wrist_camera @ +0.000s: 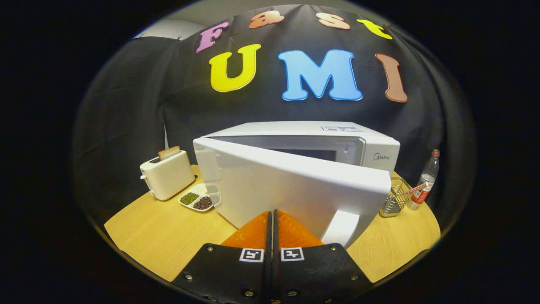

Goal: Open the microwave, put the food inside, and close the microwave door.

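Note:
A white microwave [371,147] stands on the wooden table, its door [291,185] swung partly open, hinged on the left, with the handle [341,228] at its right end. Part of the dark cavity [312,153] shows above the door. My gripper [272,212] is shut with nothing between its fingers, and its tips sit right against the door's outer face, left of the handle. A divided white dish [201,198] with green and dark beans lies left of the microwave.
A cream toaster [167,175] with a bread slice [168,152] stands at the left. Right of the microwave are a wire rack [392,202] and a plastic bottle [426,179]. The round table's edge [139,249] curves close in front.

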Motion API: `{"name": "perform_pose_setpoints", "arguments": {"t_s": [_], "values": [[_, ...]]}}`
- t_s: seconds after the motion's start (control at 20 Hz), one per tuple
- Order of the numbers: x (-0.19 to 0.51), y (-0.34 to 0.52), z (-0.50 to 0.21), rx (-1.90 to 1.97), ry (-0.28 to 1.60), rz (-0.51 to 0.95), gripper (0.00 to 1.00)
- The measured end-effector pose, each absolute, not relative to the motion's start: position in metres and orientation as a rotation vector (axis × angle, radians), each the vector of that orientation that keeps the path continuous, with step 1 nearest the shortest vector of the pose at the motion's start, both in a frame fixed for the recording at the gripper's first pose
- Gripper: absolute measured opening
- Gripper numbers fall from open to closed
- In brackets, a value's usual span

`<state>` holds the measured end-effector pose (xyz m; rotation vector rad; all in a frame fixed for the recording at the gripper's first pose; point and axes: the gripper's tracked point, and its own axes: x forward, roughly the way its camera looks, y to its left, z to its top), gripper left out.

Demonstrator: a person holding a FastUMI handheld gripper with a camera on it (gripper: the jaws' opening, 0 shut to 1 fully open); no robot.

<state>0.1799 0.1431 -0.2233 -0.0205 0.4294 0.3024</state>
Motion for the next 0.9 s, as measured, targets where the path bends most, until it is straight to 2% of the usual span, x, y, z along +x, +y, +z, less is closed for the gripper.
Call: {"name": "perform_pose_setpoints", "arguments": {"t_s": [0.9], "values": [[0.261, 0.120, -0.229, 0.010, 0.414, 0.213, 0.00]]}}
